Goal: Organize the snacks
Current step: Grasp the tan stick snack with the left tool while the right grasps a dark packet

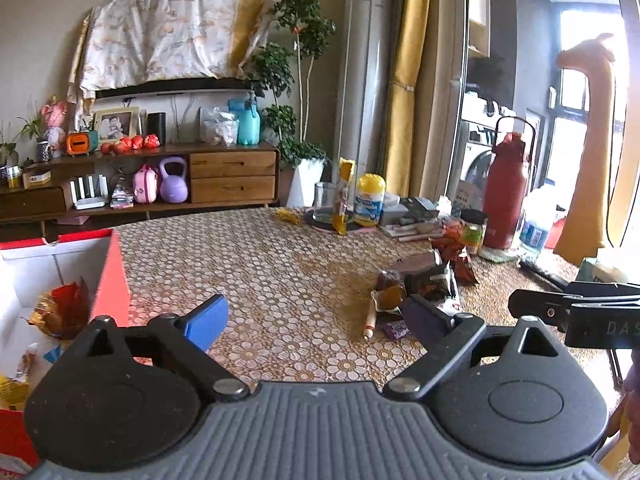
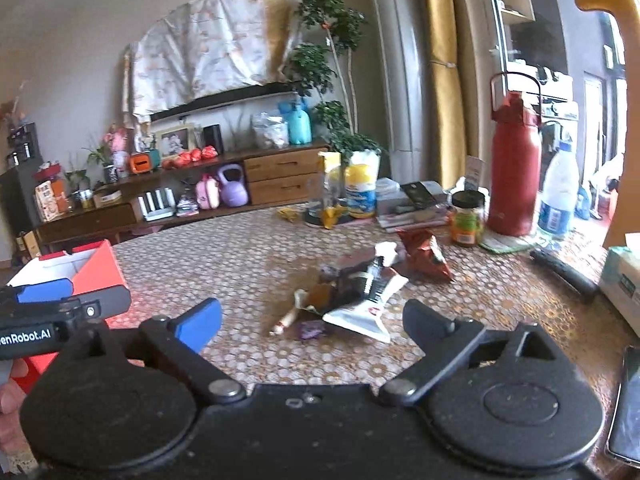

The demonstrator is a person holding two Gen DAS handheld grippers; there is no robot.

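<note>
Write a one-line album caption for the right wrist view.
Open right gripper faces a snack pile on the patterned table, red box at left.

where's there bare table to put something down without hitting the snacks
The widest bare patch of table lies between the red box and the snack pile. The strip just in front of the open right gripper is free too. It is crowded along the far edge, from the yellow canister past the jar to the red flask.

red box [image 1: 110,276] cut off at left edge, snack pile [image 2: 360,288] labels blurred
</note>
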